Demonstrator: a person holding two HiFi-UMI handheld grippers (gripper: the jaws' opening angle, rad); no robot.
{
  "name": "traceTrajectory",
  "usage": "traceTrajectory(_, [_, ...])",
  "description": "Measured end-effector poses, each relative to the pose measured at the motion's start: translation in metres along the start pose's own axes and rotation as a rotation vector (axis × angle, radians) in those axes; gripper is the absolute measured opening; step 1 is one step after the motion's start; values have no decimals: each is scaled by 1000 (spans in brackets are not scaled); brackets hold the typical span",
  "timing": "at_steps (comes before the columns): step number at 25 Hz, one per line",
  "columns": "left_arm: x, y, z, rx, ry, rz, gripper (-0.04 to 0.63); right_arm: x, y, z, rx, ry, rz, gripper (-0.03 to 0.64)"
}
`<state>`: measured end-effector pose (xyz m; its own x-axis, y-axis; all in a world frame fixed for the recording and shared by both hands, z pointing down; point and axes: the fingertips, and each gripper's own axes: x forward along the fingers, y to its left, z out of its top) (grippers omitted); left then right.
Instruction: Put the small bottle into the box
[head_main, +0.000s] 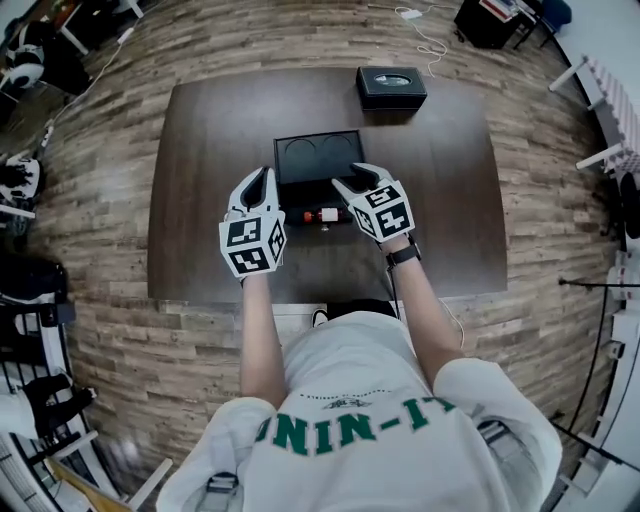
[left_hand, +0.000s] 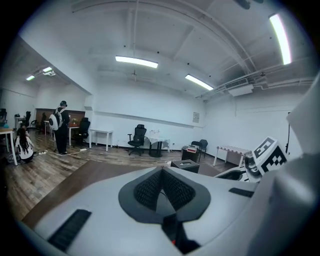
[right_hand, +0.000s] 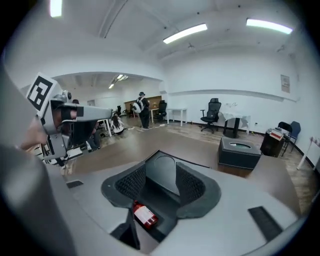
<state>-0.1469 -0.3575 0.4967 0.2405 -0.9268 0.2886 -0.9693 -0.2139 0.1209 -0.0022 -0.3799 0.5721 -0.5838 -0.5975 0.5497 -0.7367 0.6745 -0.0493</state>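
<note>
Pick-up stage: bottle (head_main: 322, 215) lies on its side on table (head_main: 200, 200), just in front of box (head_main: 318, 141); right gripper (right_hand: 160, 184) over it, jaws wide, pads not yet pressing; left gripper (left_hand: 161, 174) closed, empty; next move, prob.: close on bottle, lift into box.

The person's bare left forearm (head_main: 258, 335) and right forearm (head_main: 430, 310) reach forward over the near edge of the dark wooden worktop (head_main: 200, 200). The white plastic left tongs (head_main: 258, 178) point straight ahead, jaws closed together on nothing. The white right tongs (head_main: 360, 178) slant inward, jaws apart. A black band (head_main: 403, 254) circles the right wrist.
</note>
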Motion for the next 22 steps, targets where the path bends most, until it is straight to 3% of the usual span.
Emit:
traceTrajectory(11, [-37,-25,40,33,-79,-11,6,-84,15,76,38,-271,-125,123])
traceTrajectory(15, [-48,-33,51,48,-109,-9,7,-110,22,95,27,-365,-145,54])
traceTrajectory(22, [-60,-39,59,56,-152,-11,6,-132,24,105,37,-431,-199,15])
